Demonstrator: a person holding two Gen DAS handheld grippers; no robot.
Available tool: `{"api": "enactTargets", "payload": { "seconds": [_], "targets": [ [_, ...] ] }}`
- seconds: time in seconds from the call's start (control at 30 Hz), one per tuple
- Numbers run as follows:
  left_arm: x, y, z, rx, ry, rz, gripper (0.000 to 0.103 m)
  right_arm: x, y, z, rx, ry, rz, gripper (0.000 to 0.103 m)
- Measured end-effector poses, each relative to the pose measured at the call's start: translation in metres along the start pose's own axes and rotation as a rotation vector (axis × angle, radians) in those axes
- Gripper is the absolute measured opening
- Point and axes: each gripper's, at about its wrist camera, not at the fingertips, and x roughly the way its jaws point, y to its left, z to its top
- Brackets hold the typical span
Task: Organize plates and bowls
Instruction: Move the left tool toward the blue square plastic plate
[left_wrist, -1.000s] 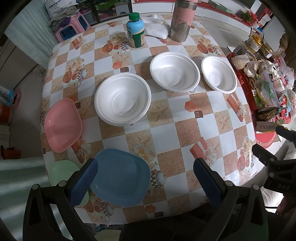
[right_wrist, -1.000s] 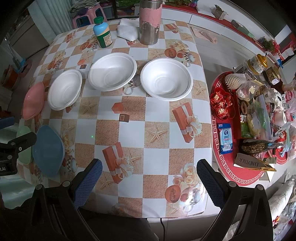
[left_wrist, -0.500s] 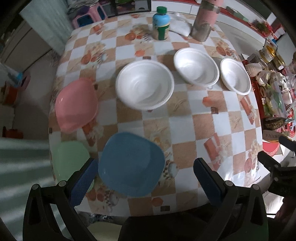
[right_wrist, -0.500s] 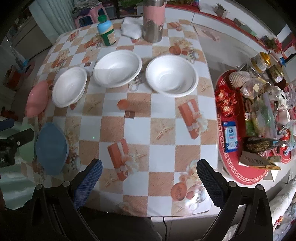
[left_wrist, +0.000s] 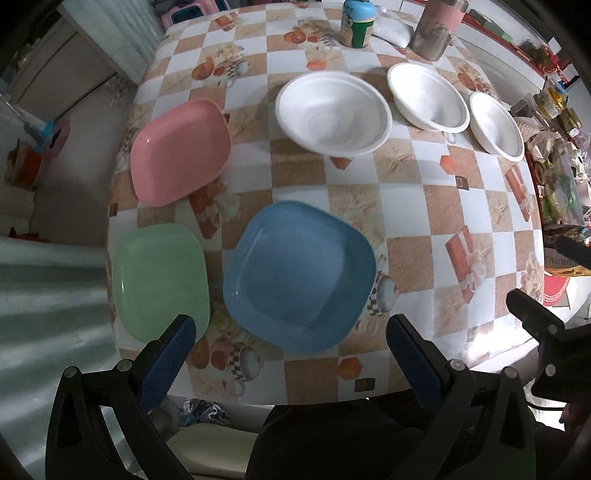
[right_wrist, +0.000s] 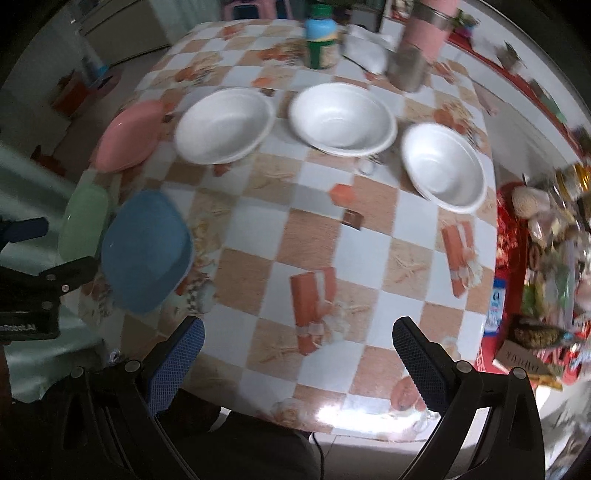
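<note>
Three square plates lie on the left part of the checkered table: a blue plate (left_wrist: 299, 275) (right_wrist: 146, 249), a green plate (left_wrist: 160, 282) (right_wrist: 85, 221) and a pink plate (left_wrist: 181, 151) (right_wrist: 129, 136). Three white bowls stand in a row behind them: one bowl (left_wrist: 334, 112) (right_wrist: 223, 125), a second bowl (left_wrist: 428, 96) (right_wrist: 341, 118) and a third bowl (left_wrist: 496, 125) (right_wrist: 443, 168). My left gripper (left_wrist: 291, 365) is open, hovering at the near edge in front of the blue plate. My right gripper (right_wrist: 299, 360) is open over the table's near edge, holding nothing.
A green-capped bottle (left_wrist: 357, 22) (right_wrist: 320, 42), a white cloth (right_wrist: 364, 51) and a pink-and-steel flask (left_wrist: 437, 29) (right_wrist: 413, 55) stand at the far side. A red tray of snacks (right_wrist: 535, 280) fills the right. Stools (left_wrist: 192, 11) stand beyond the table.
Both cameras swung left and drew nearer to the table. The blue and green plates now sit larger in front of my left gripper. Nothing on the table moved.
</note>
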Motion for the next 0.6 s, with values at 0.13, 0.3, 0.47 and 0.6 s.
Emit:
{"api": "enactTargets", "payload": {
  "seconds": [0.13,0.3,0.47,0.6],
  "targets": [
    [0.006,0.008,-0.003,-0.019,0.003,-0.022,0.103,0.000,0.015,0.003,-0.042,-0.008,-0.029,0.102],
    [0.010,0.014,-0.005,-0.032,0.002,-0.039,0.103,-0.009,0.027,0.005,-0.085,-0.084,-0.105,0.102],
    [0.017,0.019,-0.009,-0.044,-0.001,-0.056,0.103,-0.001,0.031,0.011,-0.087,-0.079,-0.143,0.102],
    [0.027,0.021,-0.018,-0.049,0.013,-0.080,0.103,0.008,0.039,0.014,-0.123,-0.062,-0.126,0.102]
  ]
}}
